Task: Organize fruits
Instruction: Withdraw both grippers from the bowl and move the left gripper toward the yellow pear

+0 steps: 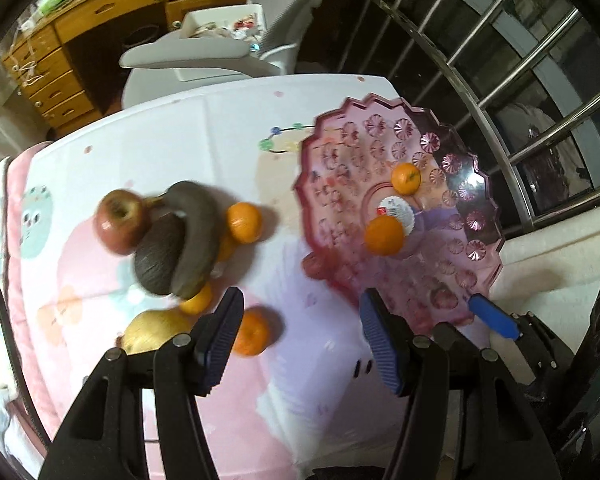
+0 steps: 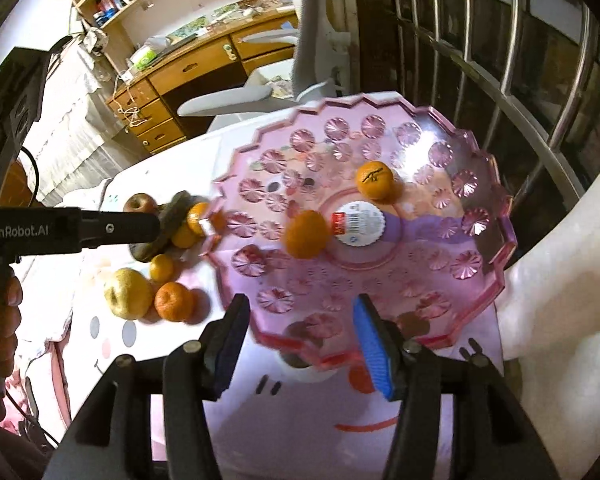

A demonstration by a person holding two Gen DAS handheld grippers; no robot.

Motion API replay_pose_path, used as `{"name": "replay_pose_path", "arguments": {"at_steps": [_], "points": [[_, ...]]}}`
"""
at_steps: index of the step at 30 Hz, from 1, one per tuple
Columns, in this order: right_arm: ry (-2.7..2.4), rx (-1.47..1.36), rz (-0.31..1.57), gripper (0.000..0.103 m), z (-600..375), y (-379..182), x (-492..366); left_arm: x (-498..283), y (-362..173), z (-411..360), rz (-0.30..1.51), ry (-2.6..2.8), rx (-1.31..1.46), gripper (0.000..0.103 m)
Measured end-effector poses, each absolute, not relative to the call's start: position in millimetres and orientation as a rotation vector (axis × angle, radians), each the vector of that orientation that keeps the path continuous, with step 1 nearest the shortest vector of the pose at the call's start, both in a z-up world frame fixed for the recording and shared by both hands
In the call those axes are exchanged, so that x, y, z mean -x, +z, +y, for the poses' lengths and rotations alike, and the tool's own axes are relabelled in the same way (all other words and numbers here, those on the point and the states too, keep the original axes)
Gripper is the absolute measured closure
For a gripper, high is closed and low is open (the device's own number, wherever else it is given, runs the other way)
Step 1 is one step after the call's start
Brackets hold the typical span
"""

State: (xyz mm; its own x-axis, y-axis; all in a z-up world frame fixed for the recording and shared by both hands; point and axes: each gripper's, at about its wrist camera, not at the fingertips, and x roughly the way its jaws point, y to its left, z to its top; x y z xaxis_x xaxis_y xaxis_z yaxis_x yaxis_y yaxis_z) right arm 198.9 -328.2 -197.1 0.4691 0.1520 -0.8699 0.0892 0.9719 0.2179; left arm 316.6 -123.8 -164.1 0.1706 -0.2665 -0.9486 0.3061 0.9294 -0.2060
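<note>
Above the pink plate's (image 2: 504, 240) near rim, right claw (image 2: 300, 340) open and empty, left claw (image 1: 300, 336) likewise, over bare cloth (image 1: 300, 400).

A: The bowl (image 2: 476, 292) is pink, see-through, stamped with rosettes; two orange mandarins (image 2: 374, 180) inside.

B: At nine o'clock a red apple (image 1: 120, 220), a yellow pear (image 2: 126, 292).

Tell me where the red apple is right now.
In the left wrist view, the red apple sits on the tablecloth at the left end of the fruit pile, touching the dark bananas, well left of the pink dish.
</note>
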Motion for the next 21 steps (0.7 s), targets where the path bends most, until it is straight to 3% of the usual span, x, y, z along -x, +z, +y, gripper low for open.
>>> {"name": "replay_pose_path", "arguments": {"at_steps": [10,13,21], "points": [[0.021,-0.244,1.051,0.037,-269.2,-164.2,-164.6,-269.3,-133.0,-49.0,1.290,-0.368,-0.038,0.044],[0.020,-0.279,1.039,0.037,-252.1,-156.2,-153.1,-252.8,-121.4,-26.4,1.275,-0.366,-0.064,0.036],[-0.004,-0.495,0.989,0.031,-219.1,-141.4,-123.9,-220.4,-102.4,37.6,1.235,-0.357,-0.114,0.033]]}}
